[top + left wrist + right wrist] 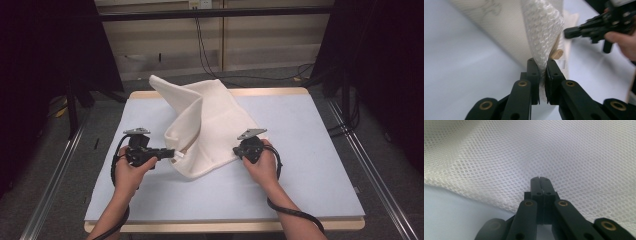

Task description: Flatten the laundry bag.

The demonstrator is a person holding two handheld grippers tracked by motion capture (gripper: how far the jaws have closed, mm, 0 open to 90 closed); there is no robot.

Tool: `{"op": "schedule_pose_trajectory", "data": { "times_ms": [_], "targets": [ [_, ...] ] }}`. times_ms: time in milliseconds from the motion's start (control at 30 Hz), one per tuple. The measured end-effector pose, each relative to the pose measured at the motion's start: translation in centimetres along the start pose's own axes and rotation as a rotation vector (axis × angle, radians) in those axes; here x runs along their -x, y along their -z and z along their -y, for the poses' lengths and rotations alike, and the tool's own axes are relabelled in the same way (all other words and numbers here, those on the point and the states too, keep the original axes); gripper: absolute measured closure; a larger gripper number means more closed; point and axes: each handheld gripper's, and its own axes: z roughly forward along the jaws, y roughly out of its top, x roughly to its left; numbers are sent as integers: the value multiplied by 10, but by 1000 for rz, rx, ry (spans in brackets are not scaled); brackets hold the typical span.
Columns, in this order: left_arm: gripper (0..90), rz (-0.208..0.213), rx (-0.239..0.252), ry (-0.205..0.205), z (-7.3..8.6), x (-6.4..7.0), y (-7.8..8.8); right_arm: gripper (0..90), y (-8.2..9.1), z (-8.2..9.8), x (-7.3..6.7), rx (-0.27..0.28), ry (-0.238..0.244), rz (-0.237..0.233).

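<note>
We see a cream mesh cloth [210, 125] bunched mid-table [310, 165], far corner reaching the back edge. Left gripper [172, 153] w/ jaws nearly closed, pinching a raised fold of the cloth's near-left edge. Right gripper [237, 151] at the cloth's near-right edge, its 2 jaws pressed together over the mesh; can't tell if fabric's caught between.

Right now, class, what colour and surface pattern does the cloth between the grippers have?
Cream-white cloth with a fine honeycomb mesh weave, clearest in the right gripper view.
</note>
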Motion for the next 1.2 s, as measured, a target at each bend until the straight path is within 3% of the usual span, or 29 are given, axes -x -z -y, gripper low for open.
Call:
{"op": "schedule_pose_trajectory", "data": {
  "times_ms": [233,367,467,533,600,633,667,733,800,833,900,1067,1100,1167,1200],
  "targets": [
    [833,-15,-16,37,15,-8,4,900,2,0,6,-9,4,9],
    [821,-2,-32,30,18,-4,-1,900,5,3,13,-3,-29,13],
    [792,13,-45,16,20,1,-5,900,8,4,19,-14,-28,30],
    [733,20,-52,2,20,4,-7,900,10,6,24,-23,-23,52],
    [568,2,-78,-51,18,6,-8,900,13,8,30,-28,-41,64],
    [479,-12,-92,-63,17,8,-8,900,13,8,32,-28,-26,77],
    [440,-16,-101,-75,17,9,-7,900,14,9,35,-30,-26,86],
    [383,-6,-90,-68,16,9,-5,900,15,11,40,-26,-29,95],
    [317,-37,-85,-88,15,8,-1,900,17,12,44,-23,-60,97],
    [289,-46,-75,-82,14,8,0,900,18,13,47,-27,-46,123],
    [252,-50,-60,-77,13,5,3,900,20,15,51,-23,-52,127],
    [259,-71,-48,-51,13,-5,-2,900,23,19,59,-19,-46,140],
    [271,-55,-49,-43,14,-8,-6,900,24,19,60,-18,-50,139],
    [311,-56,-64,-39,16,-12,-13,900,24,18,59,-19,-37,151],
    [381,-53,-79,-39,17,-13,-16,900,24,18,58,-19,-34,147]
  ]
}}
